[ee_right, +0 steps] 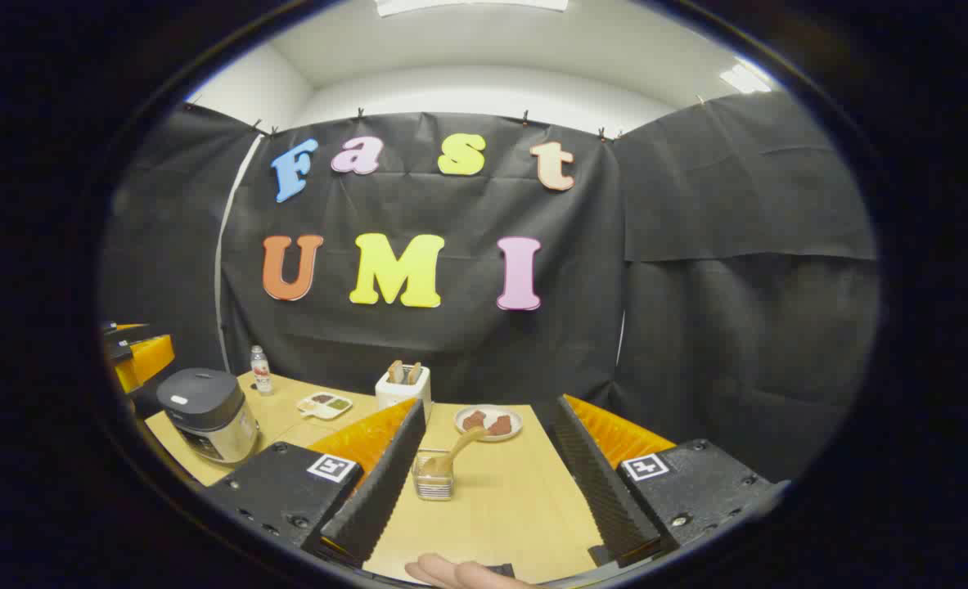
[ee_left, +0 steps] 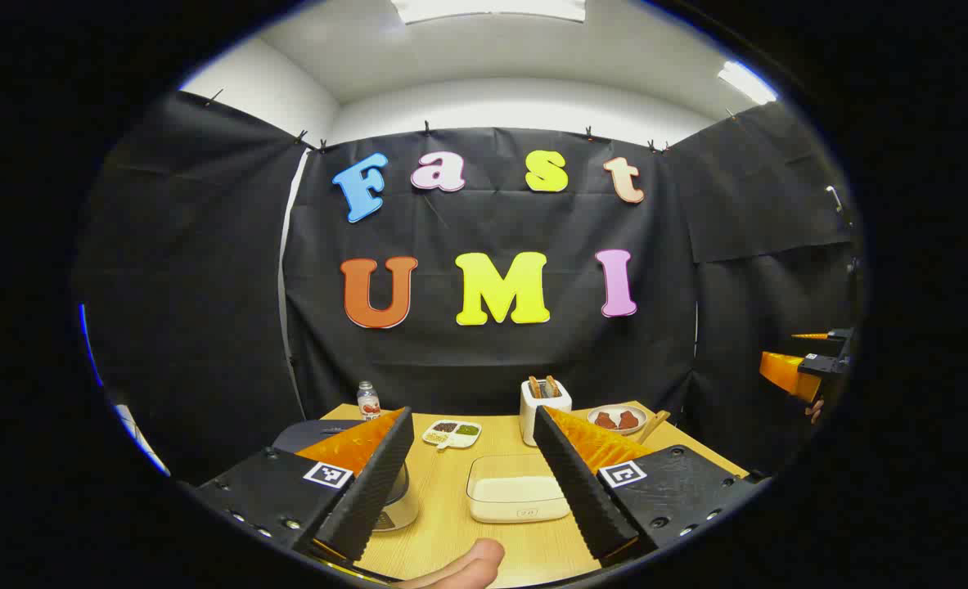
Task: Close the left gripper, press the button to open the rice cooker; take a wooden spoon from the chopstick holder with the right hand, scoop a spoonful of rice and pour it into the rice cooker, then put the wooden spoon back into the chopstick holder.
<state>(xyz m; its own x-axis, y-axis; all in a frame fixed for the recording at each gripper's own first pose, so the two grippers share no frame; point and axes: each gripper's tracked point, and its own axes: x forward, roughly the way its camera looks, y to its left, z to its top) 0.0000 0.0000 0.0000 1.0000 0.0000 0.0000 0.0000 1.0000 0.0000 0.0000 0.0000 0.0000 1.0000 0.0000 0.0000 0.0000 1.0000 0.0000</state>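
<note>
Left gripper view: the left gripper (ee_left: 474, 454) is hanging above the light wooden table (ee_left: 443, 523) with its fingers spread wide, gripping nothing.
Between its fingers: a shallow white container of rice (ee_left: 518, 489) is lying.
Behind the left finger: the grey rice cooker (ee_left: 398, 501) is standing, lid down.

Right gripper view: the right gripper (ee_right: 488, 458) is hovering wide apart, empty.
Wooden spoon (ee_right: 456, 451): leaning in the small clear chopstick holder (ee_right: 433, 479) between the fingers.
Far left: the rice cooker (ee_right: 205, 413) is sitting closed.

black tongs (ee_left: 471, 478) bodies, square markers, screws
</note>
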